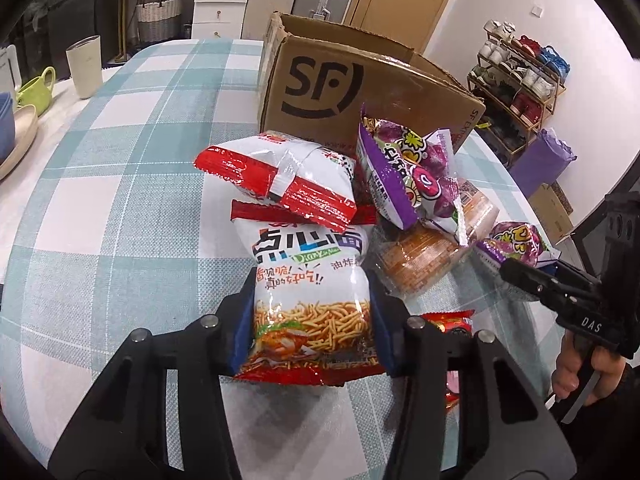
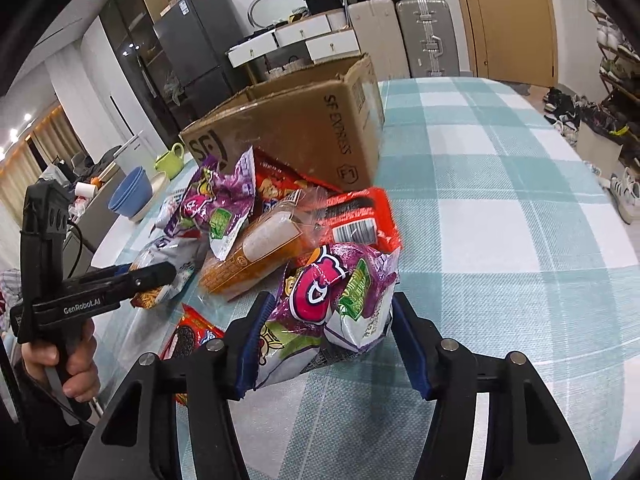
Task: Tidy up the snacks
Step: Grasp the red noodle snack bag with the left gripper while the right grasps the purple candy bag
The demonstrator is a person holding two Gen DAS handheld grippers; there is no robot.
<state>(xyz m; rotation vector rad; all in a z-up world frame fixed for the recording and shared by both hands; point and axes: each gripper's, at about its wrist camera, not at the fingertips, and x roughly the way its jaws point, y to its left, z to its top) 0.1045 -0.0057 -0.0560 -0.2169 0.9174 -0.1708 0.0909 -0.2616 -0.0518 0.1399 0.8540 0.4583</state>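
Note:
A pile of snack packets lies in front of an open cardboard SF box [image 1: 340, 84] on the checked tablecloth. My left gripper [image 1: 312, 316] is shut on a white and red noodle snack bag [image 1: 308, 280]; both blue pads press its sides. My right gripper [image 2: 332, 340] is shut on a purple snack bag [image 2: 320, 300]. A second purple bag [image 1: 404, 172] leans on the pile, over wrapped bread [image 1: 420, 260]. A red and white bag [image 1: 280, 176] lies behind the noodle bag. The right gripper also shows in the left wrist view [image 1: 532, 280], and the left one in the right wrist view [image 2: 156, 276].
A red cookie packet [image 2: 192, 328] lies between the grippers. The SF box also shows in the right wrist view [image 2: 304, 132]. A beige cup [image 1: 84, 66], a green mug [image 1: 38, 94] and blue bowls [image 2: 132, 196] stand at the table's left side. A shoe rack [image 1: 516, 80] stands at the right.

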